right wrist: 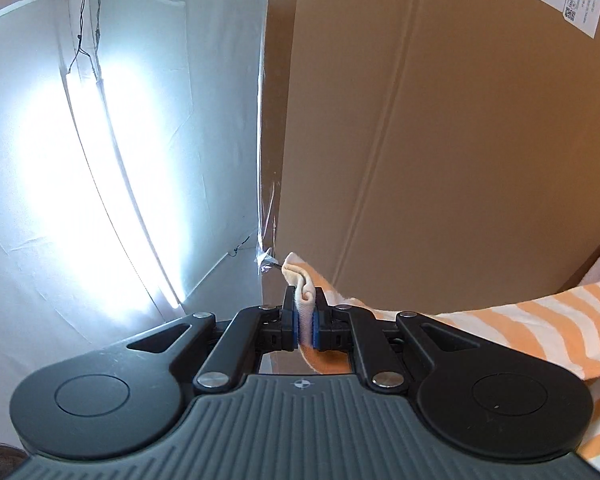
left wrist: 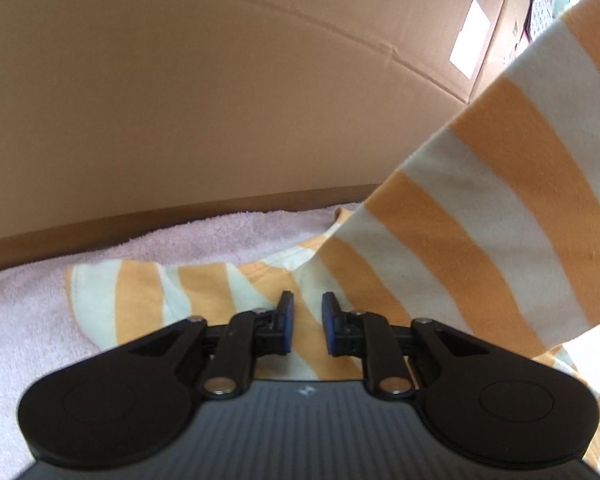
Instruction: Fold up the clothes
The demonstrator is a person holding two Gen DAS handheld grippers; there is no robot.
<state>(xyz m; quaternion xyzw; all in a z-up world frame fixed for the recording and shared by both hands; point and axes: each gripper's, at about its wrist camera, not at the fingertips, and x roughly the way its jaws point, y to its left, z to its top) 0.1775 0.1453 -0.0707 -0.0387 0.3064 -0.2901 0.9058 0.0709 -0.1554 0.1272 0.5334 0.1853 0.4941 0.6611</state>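
Here, right fingers (right wrist: 306, 322) pinching striped shirt (right wrist: 540, 320) hem; left fingers (left wrist: 307, 320) narrowly parted, seemingly just above it

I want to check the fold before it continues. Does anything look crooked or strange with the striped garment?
Yes. The striped garment is half lifted: the right tool pinches a bunched edge, while the left tool holds nothing. The rest lies rumpled on the pink towel.

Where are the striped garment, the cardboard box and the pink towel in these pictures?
striped garment (left wrist: 500, 208): left wrist view, raised sleeve.
cardboard box (left wrist: 220, 80): left wrist view, side wall.
pink towel (left wrist: 24, 320): left wrist view, bare patch.
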